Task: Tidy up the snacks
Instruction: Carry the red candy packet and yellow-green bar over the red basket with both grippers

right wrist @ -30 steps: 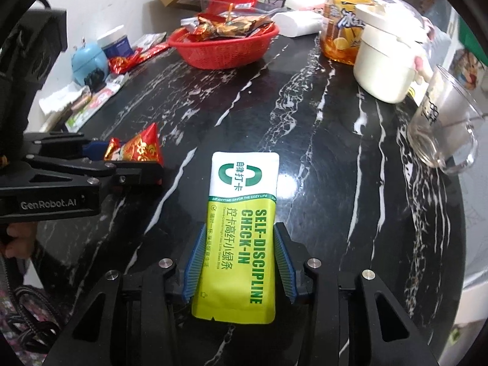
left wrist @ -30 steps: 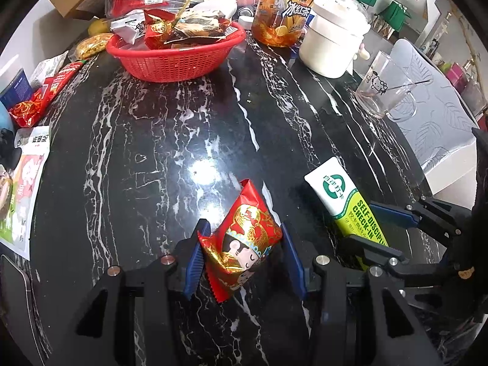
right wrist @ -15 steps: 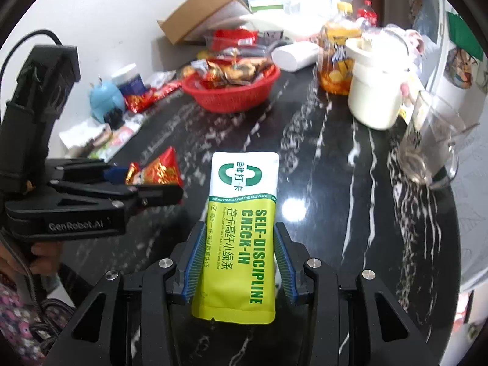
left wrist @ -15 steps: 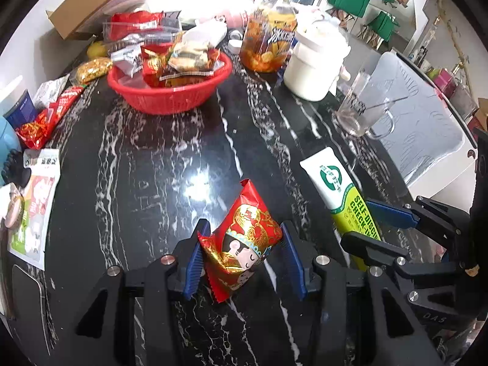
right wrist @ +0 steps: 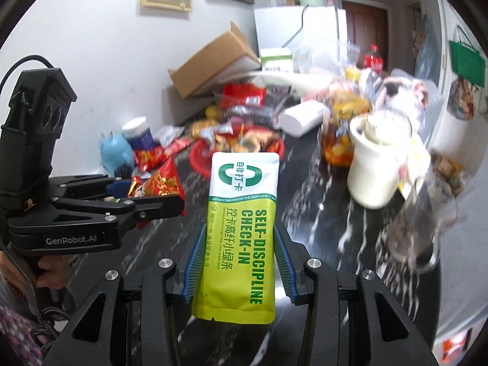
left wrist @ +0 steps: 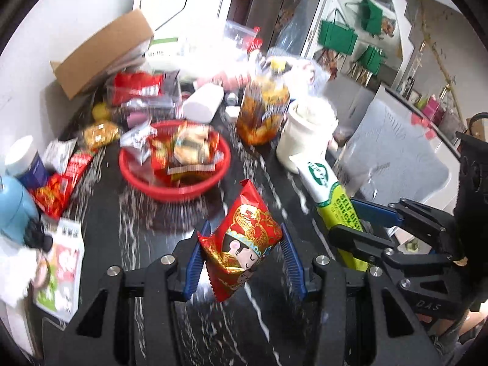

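Note:
My left gripper is shut on a red and gold snack packet and holds it above the black marble table. My right gripper is shut on a green and white stick pouch, also lifted off the table. Each gripper shows in the other's view: the right one with the pouch at the right, the left one with the red packet at the left. A red basket with several snacks stands ahead of both; it also shows in the right wrist view.
A white lidded pot, an orange drink bottle and a glass mug stand at the right. Loose snack packets, a blue figure and a cardboard box crowd the left and back.
Both grippers have risen and tilted up with their snacks. The table has dropped lower in both views and the basket looks nearer. The background is motion-blurred.

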`<state>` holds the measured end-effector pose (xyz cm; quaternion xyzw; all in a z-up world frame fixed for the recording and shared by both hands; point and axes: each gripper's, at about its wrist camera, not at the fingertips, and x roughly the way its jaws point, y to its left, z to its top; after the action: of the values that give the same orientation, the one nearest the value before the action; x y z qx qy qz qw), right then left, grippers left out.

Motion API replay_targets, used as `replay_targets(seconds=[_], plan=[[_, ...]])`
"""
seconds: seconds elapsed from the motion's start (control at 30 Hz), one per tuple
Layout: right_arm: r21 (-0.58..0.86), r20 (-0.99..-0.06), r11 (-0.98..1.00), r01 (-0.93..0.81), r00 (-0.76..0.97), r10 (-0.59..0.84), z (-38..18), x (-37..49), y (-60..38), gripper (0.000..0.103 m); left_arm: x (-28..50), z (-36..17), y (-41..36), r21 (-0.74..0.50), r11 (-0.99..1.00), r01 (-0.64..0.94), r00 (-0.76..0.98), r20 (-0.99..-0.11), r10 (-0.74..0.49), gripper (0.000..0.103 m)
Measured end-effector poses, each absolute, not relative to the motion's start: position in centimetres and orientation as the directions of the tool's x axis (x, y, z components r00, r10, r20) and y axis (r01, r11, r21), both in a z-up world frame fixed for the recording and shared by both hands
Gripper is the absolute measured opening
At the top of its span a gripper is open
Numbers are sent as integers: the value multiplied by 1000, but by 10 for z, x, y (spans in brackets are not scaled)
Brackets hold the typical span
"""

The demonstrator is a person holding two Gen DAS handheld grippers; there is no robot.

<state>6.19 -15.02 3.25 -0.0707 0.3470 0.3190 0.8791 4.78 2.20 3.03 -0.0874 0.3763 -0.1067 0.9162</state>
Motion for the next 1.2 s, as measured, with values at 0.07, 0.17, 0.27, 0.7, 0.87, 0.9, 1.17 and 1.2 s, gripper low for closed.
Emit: replay_targets(seconds=[0.07, 0.17, 0.27, 0.7, 0.87, 0.9, 1.17, 1.2], plan=[[89, -638, 785, -614, 569, 518, 42, 71, -146, 43, 55, 40, 25, -238, 962, 133, 716, -649, -259, 46], [78, -618, 779, -623, 583, 528, 54, 84, -140, 43, 66, 52, 32, -240, 961, 137, 738, -622, -261, 46], [79, -598, 771, -632, 589, 543, 65, 100, -132, 43, 78, 63, 41, -241, 961, 135, 760, -597, -257, 46], [90, -550, 727, -681, 574, 606, 85, 170, -82, 43, 138, 94, 83, -225, 970, 94, 817, -539, -204, 46], [108, -550, 723, -682, 565, 615, 79, 198, -60, 43, 157, 97, 98, -212, 975, 62, 833, -527, -168, 46], [109, -552, 723, -682, 563, 615, 78, 202, -57, 43, 162, 95, 102, -212, 976, 55, 834, -528, -161, 46], [99, -573, 744, -661, 574, 586, 62, 229, -40, 43, 194, 72, 115, -219, 976, 9, 811, -570, -135, 46], [101, -579, 746, -658, 571, 582, 59, 232, -39, 43, 199, 68, 114, -209, 978, 6, 803, -582, -129, 46]])
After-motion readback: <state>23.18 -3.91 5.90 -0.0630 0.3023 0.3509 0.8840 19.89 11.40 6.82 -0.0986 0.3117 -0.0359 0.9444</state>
